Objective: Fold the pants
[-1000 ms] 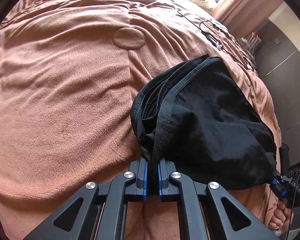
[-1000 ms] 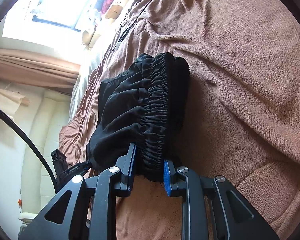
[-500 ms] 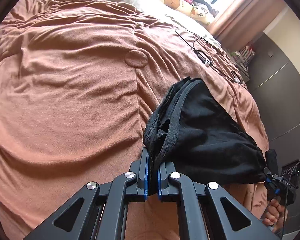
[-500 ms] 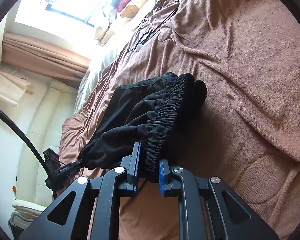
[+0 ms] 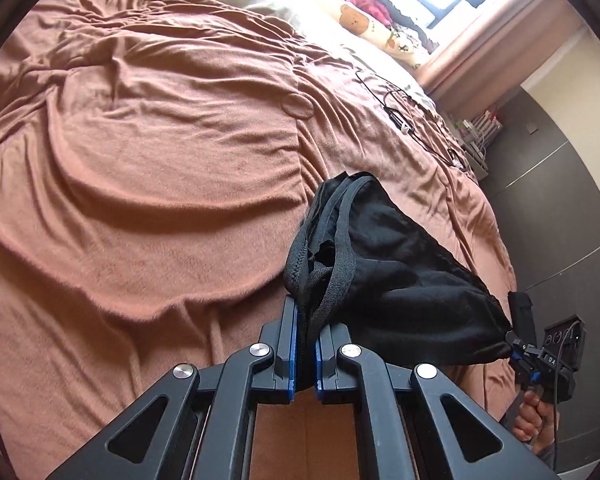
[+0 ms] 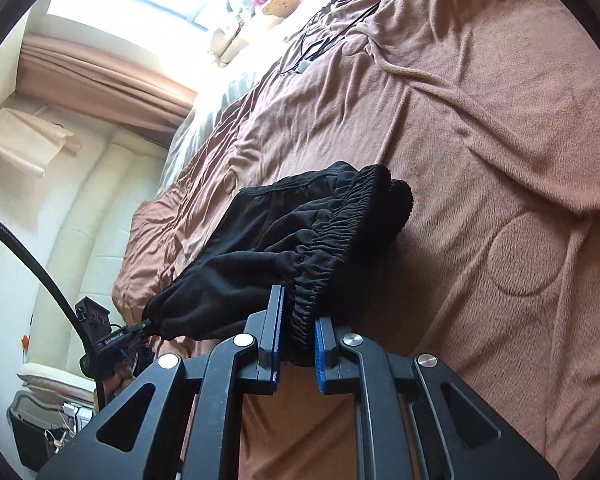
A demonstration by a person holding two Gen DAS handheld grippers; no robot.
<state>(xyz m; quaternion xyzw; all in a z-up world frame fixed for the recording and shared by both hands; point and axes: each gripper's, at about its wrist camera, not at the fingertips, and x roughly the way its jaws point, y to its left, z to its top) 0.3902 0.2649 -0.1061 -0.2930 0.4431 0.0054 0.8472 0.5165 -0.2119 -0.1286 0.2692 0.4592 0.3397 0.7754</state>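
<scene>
one black pants (image 5: 400, 264), two grippers (image 5: 305, 344) (image 6: 296, 344), one brown blanket (image 5: 160, 168)

You have wide bare blanket (image 5: 148, 184) ahead and to the left for either hand to pass. Toward the head of the bed, thin black cables (image 5: 404, 116) lie across it, with pillows (image 5: 364, 24) beyond them.

Pants (image 5: 384, 276) above blanket (image 5: 160, 184) — between left claw (image 5: 306, 344) and right claw (image 6: 298, 340)

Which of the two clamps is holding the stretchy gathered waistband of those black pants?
The right gripper: ruched elastic of the black pants sits between its blue pads. The left gripper pinches flat stitched hems instead.
</scene>
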